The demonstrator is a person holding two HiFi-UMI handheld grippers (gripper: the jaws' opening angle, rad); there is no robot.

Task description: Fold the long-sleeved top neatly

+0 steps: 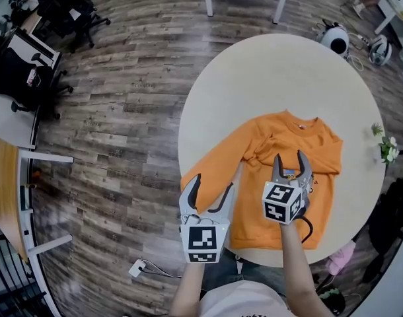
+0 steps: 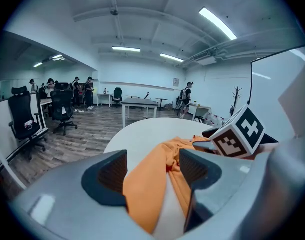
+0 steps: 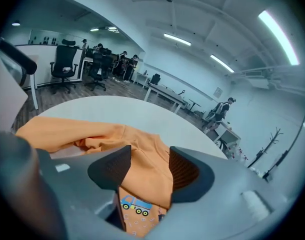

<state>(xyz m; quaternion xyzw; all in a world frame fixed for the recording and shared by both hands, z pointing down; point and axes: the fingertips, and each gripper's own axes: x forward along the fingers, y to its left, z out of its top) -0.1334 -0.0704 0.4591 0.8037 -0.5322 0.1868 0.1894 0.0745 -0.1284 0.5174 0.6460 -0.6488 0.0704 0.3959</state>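
At left, the left hand-held gripper [image 1: 213, 185] hangs over the near edge of the round counter [image 1: 267, 78], jaws spread wide. In its own view we see an orange sleeve [image 2: 147, 189] running between the jaws. We cannot tell whether the pads touch the cloth.

That sleeve stretches slantwise from the counter's near-left edge up to the top [image 1: 254, 216], which lies front up on the counter's near half, collar away from us. We note bunched folds below the collar.

Further right, the right hand-held gripper [image 1: 289, 157] sits over the top's chest, jaws also spread. A fold of orange cloth shows between them, with a truck print [image 3: 135, 205] just below. Flowers [image 1: 386, 147] stand at the counter's right edge.
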